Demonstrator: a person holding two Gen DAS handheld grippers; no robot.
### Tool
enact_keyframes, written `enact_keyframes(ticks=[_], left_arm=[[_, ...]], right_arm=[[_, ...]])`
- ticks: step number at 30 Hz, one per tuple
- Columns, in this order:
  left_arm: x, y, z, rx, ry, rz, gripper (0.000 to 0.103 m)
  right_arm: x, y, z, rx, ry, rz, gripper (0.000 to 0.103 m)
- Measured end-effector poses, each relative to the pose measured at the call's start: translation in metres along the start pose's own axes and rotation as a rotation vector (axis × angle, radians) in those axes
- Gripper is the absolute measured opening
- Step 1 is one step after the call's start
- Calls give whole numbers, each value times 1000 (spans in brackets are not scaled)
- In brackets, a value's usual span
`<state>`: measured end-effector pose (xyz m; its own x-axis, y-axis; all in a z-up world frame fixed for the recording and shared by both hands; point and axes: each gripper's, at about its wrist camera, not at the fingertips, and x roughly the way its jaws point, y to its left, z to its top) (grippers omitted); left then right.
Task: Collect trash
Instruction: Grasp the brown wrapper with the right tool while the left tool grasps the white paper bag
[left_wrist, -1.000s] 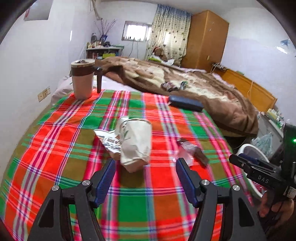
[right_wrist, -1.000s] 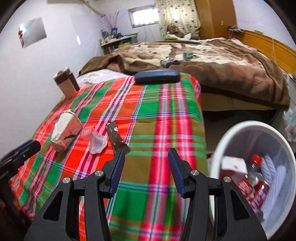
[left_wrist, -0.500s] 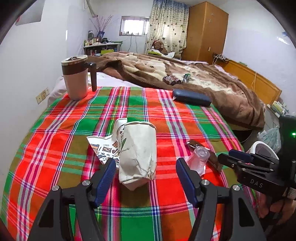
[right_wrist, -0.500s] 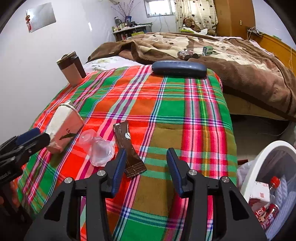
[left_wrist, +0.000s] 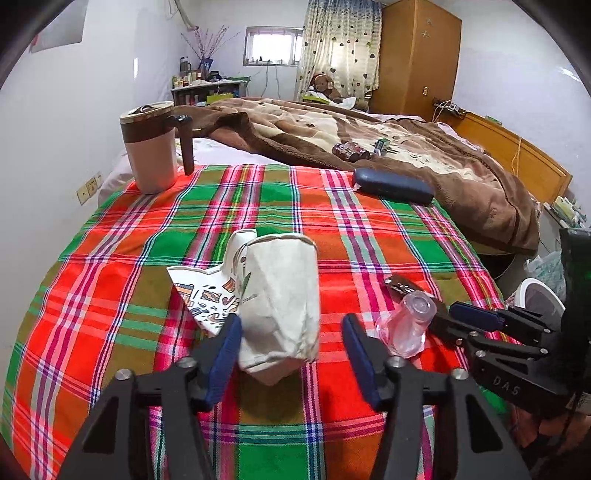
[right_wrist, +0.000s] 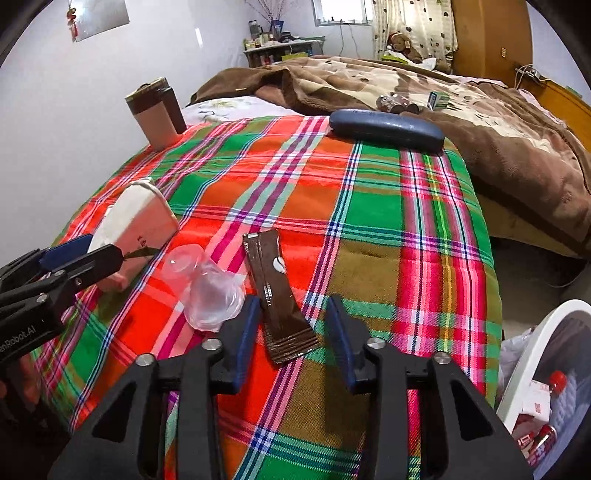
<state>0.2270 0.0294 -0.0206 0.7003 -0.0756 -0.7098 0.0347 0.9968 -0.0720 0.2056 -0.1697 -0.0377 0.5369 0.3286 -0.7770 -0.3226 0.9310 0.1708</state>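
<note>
Surface: plaid cloth over a table beside a bed, with three pieces of litter lying on it.

Left gripper: jaws closing around the near end of the carton. The left pad looks to be at its side, the right pad stands clear with a visible gap — not yet gripped.

Right gripper: jaws closing over the lower end of the wrapper. The wrapper lies flat between the pads, neither pressing on it — not yet gripped.

Carton: white paper, on its side near the front middle of the cloth, on a printed paper flap.

Wrapper: brown, long, flat on the cloth, just right of the cup.

Cup: clear plastic, crushed, on its side between carton and wrapper, touched by neither gripper.

Bin: white, on the floor at the table's right edge; already holds red-capped bottles and a box.

Not judged litter: mug at the far left corner, dark case at the far edge.

Done: some trash is in the bin.

Left: all three pieces on the cloth — two are about to be grasped; the cup will likely need a further trip.

Risk: the wrapper is thin and flat, so the pads may close above it and miss.
</note>
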Motion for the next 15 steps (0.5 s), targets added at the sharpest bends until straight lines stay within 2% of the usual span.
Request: enact_keyframes(ticks=[2, 7, 15], left_arm=[[0, -1, 0, 5, -2, 3, 47], [-3, -1, -3, 16, -9, 11, 29], [-19, 3, -12, -3, -28, -38, 28]], right_arm=[[-1, -2, 0, 11, -3, 1, 27], [-1, -3, 0, 26, -8, 1, 23], [-2, -6, -2, 47, -17, 7, 22]])
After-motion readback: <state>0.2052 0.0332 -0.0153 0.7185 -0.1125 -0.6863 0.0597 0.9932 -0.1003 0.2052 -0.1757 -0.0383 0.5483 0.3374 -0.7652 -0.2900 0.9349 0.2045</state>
